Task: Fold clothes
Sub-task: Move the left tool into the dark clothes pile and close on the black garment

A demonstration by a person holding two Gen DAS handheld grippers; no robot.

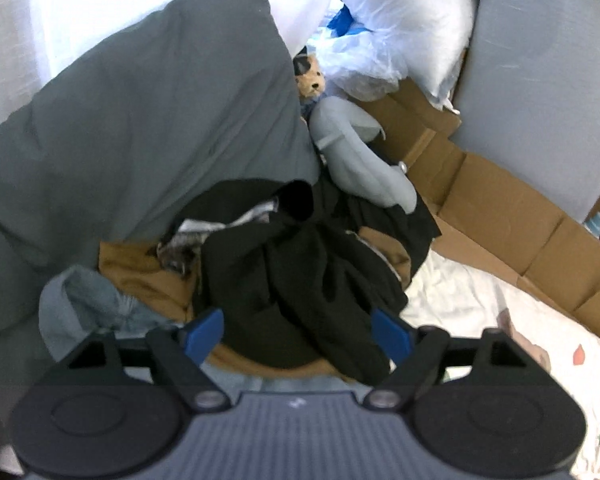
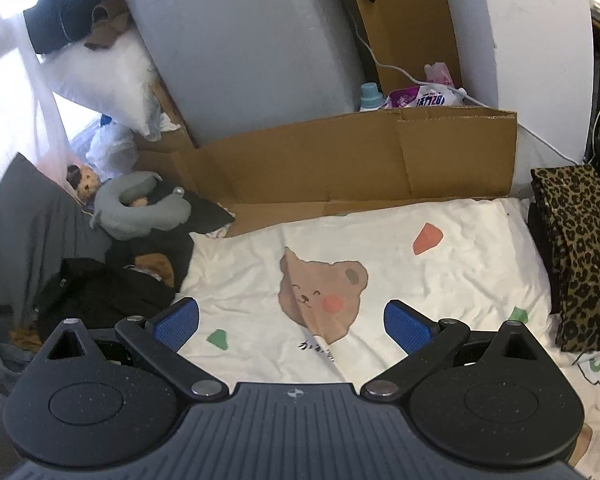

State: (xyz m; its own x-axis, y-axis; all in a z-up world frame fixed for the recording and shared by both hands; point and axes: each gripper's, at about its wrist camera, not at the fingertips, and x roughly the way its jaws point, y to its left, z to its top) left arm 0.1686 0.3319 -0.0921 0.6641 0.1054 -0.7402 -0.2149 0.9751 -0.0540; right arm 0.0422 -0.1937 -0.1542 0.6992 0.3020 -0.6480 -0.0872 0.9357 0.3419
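- Nothing folded yet, judging by the heap: black garment crumpled on top of brown and grey clothes, beside the grey pillow.
- Left gripper spread wide over the black fabric, pads not pressing.
- Right gripper open, empty, above the bear-print sheet.

clothes pile | black, brown, grey garments | crumpled, unfolded | on bed
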